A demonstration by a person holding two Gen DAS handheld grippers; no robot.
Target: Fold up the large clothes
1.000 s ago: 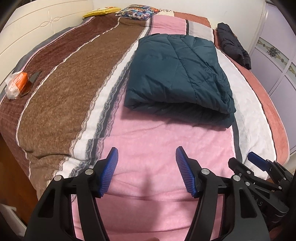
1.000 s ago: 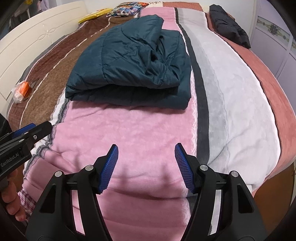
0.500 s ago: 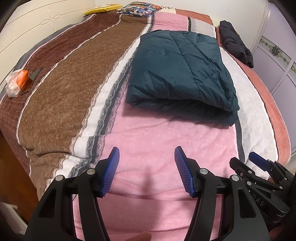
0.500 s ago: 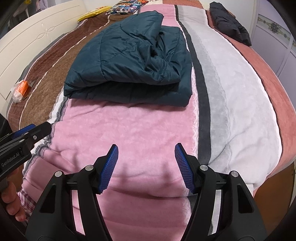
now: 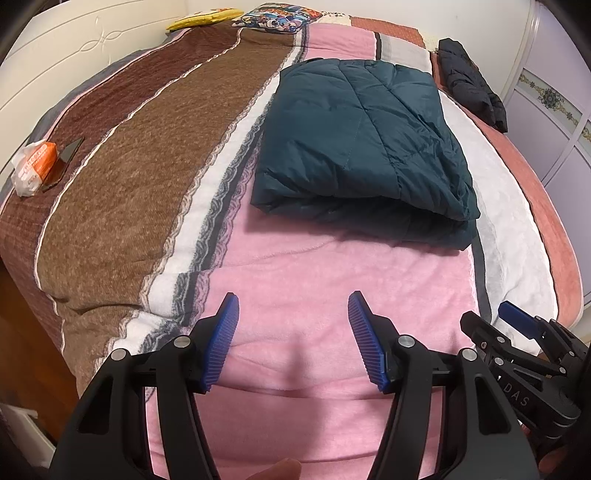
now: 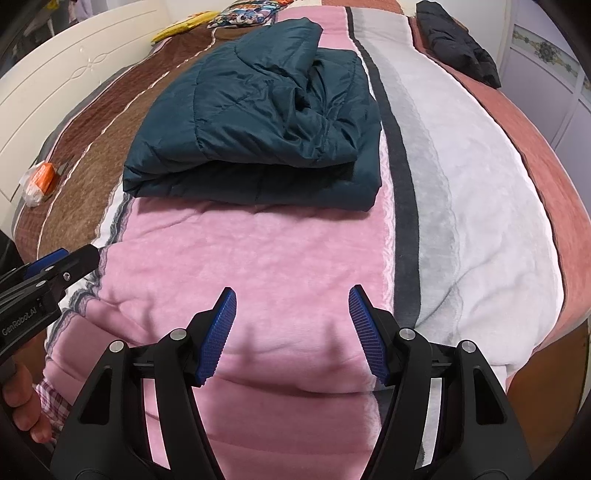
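the left tongs (image 5: 293, 332) hang over the pink stripe of the blanket (image 5: 332, 288) at the near end of the bed, their blue ribbed pads (image 5: 221, 343) standing wide apart with nothing between them. the right tongs (image 6: 291, 328) sit just beside them to the right, over the same pink stripe, likewise spread wide and holding nothing. in the left wrist view the right tongs show at the lower right edge, and in the right wrist view the left tongs show at the left edge with a hand (image 6: 22, 402) wrapped around the handle. the folded teal quilted jacket (image 5: 365, 147) lies well ahead of both tongs, apart from them, resting flat on the blanket with its thick folded edge facing the tongs; from the right tongs it sits ahead and a little to the left, its upper layer rumpled on the right side. a dark garment (image 5: 469, 85) lies far ahead and to the right, near the bed's far right edge. off to the left of the left tongs, on the brown stripe, is an orange and white plastic packet (image 5: 35, 166). a yellow item (image 5: 203, 18) and a patterned pillow (image 5: 277, 16) lie at the far end of the bed, beyond the jacket.
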